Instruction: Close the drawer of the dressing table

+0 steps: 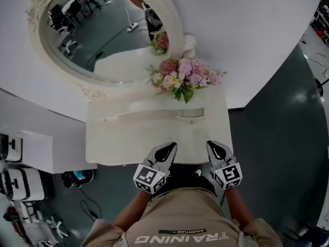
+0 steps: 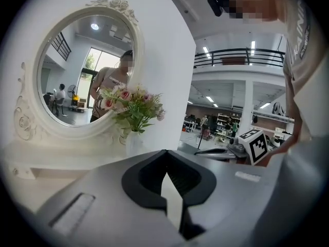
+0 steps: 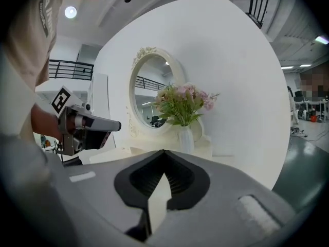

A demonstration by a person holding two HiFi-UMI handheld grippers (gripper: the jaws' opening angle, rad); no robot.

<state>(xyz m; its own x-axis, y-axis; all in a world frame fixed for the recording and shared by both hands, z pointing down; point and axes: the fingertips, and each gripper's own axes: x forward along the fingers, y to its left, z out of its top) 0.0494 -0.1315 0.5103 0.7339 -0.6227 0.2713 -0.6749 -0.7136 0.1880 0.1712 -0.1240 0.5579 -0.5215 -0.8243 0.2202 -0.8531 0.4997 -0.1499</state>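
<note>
**Dressing table with two handheld grippers, seen from above**

- Dressing table (image 1: 108,138): cream, against a white curved wall.
- Mirror (image 1: 97,35): oval, ornate frame, at the table's rear.
- Flowers (image 1: 185,76): pink, just in front of the mirror.
- Drawer (image 1: 190,113): its handle shows just below the flowers. I cannot tell whether the drawer is pushed fully in.
- Left gripper (image 1: 169,145): over the table's front edge, tongs pressed together, nothing between them.
- Right gripper (image 1: 212,144): beside it over the same edge, tongs likewise pressed together and empty.
</note>
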